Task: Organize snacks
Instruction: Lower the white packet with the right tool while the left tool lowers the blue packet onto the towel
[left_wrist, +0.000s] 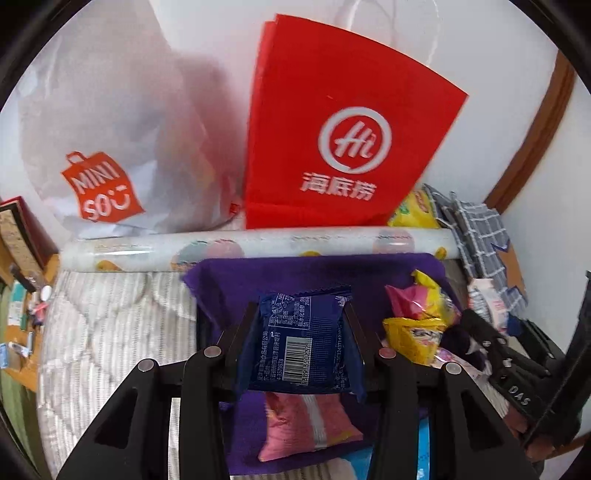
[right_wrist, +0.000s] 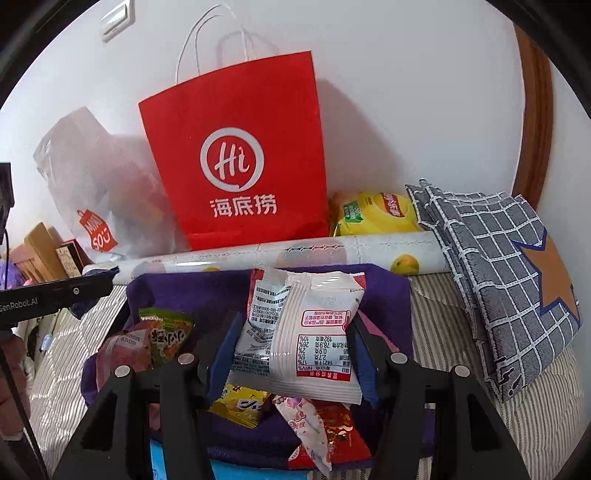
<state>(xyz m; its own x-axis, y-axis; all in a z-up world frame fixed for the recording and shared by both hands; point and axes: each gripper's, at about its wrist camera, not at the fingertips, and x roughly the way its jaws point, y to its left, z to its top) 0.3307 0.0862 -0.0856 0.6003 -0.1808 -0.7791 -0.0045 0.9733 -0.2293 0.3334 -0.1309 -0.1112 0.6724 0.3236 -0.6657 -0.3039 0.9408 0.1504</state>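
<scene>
I hold a blue packet (left_wrist: 301, 339) in the left jaws and a white packet (right_wrist: 299, 336) in the right, both clamped partway open over the purple cloth (left_wrist: 258, 275) — the red bag (right_wrist: 236, 155) stands straight ahead, nearer the right.

The red paper bag (right_wrist: 236, 155) is showing a white ring logo reading "Hi" with the characters 海底捞 beneath it. The white plastic bag (left_wrist: 110, 122) is carrying an orange shopping-bag emblem reading "MINI SO". The dark blue snack packet (left_wrist: 301, 339) is displaying a barcode and small Chinese print, too fine to read surely. The white snack packet (right_wrist: 306, 332) is showing an upside-down red-framed nutrition table with figures such as 78.9 and 192. The black arm (right_wrist: 55, 295) at the left of the right wrist view is bearing "GenRobot.AI".
</scene>
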